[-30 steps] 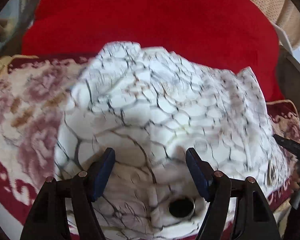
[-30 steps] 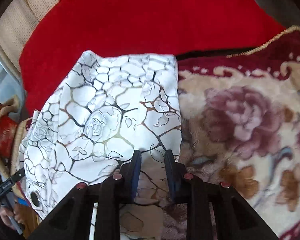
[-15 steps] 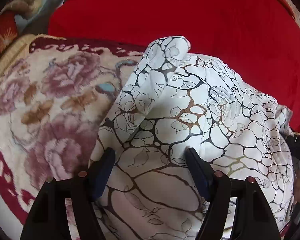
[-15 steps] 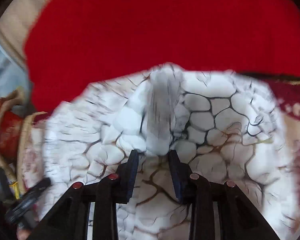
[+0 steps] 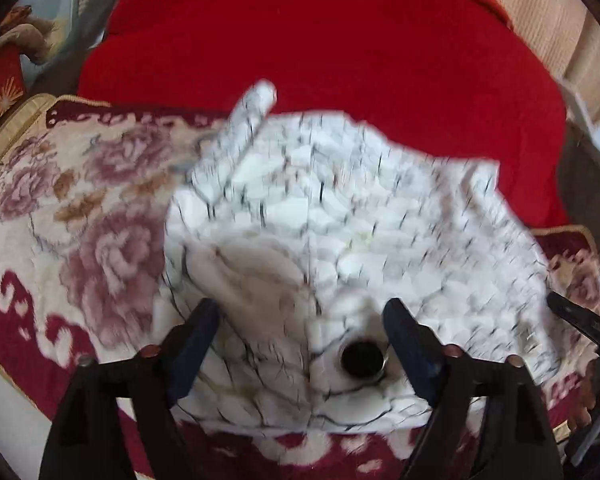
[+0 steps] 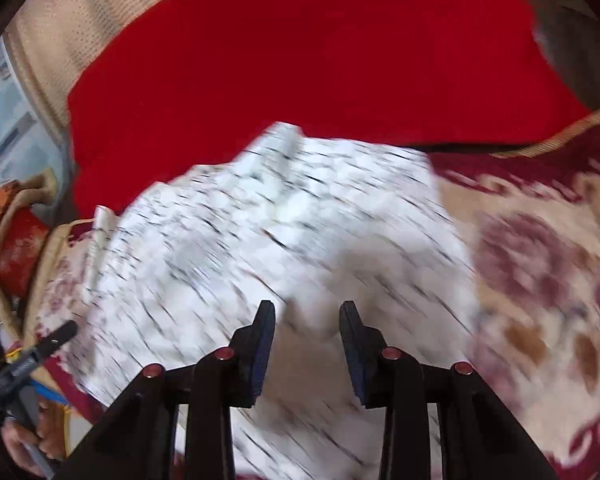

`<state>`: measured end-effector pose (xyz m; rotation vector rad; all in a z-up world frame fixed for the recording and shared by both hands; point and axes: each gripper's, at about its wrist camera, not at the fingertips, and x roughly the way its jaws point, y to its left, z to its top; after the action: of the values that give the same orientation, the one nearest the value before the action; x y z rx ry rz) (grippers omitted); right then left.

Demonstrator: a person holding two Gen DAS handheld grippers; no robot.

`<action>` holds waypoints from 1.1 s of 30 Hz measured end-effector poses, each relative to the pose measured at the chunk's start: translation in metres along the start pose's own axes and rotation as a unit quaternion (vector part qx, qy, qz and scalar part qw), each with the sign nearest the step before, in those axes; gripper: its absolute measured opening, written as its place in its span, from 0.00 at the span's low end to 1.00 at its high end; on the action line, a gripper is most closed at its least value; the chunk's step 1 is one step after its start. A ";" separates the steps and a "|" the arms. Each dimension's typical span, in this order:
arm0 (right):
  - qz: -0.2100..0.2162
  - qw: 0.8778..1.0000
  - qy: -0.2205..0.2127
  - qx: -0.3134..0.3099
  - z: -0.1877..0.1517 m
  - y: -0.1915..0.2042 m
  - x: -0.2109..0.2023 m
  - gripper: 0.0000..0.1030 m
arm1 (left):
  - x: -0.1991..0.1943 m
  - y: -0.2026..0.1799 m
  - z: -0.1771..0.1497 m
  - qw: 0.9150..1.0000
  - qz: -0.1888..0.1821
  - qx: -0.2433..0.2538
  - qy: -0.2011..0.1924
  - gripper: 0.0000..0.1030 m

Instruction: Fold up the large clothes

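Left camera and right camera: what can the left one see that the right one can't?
Only the left camera shows a dark round ring on the cloth, between the open fingers of the left gripper. It also shows a rolled-up end of the cloth sticking up at the far edge.

Only the right camera shows the right gripper, its fingers apart over the cloth.

Both show the white cloth with dark crackle lines, blurry, lying on the flowery rug with the red blanket behind.
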<state>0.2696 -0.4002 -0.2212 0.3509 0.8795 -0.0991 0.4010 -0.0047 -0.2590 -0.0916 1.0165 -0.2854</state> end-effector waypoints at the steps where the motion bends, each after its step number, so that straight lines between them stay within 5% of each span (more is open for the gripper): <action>1: -0.004 1.000 0.001 0.006 -0.007 -0.005 0.003 0.54 | 0.013 -0.003 -0.005 1.000 0.015 0.007 0.021 0.85; 6: -0.001 0.999 0.007 -0.031 -0.030 -0.007 0.004 0.54 | 0.001 -0.021 -0.011 0.998 0.043 0.035 0.017 0.85; 12: 0.029 0.998 -0.047 -0.009 -0.035 0.004 -0.029 0.54 | -0.044 -0.046 -0.025 0.993 0.070 0.075 -0.059 0.85; 17: 0.054 0.997 0.034 0.037 -0.046 -0.011 0.025 0.55 | -0.064 -0.060 -0.037 0.987 0.089 0.093 -0.095 0.85; 28: 0.086 0.993 -0.001 0.077 -0.043 -0.014 -0.030 0.54 | -0.098 -0.073 -0.041 0.974 0.120 0.119 -0.148 0.85; 33: 0.081 0.992 -0.004 0.095 -0.043 -0.021 -0.027 0.54 | -0.091 -0.072 -0.041 0.974 0.128 0.122 -0.140 0.85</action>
<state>0.2158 -0.4067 -0.2313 0.5987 0.8317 -0.0336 0.3073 -0.0463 -0.1911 0.2164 0.6964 -0.1544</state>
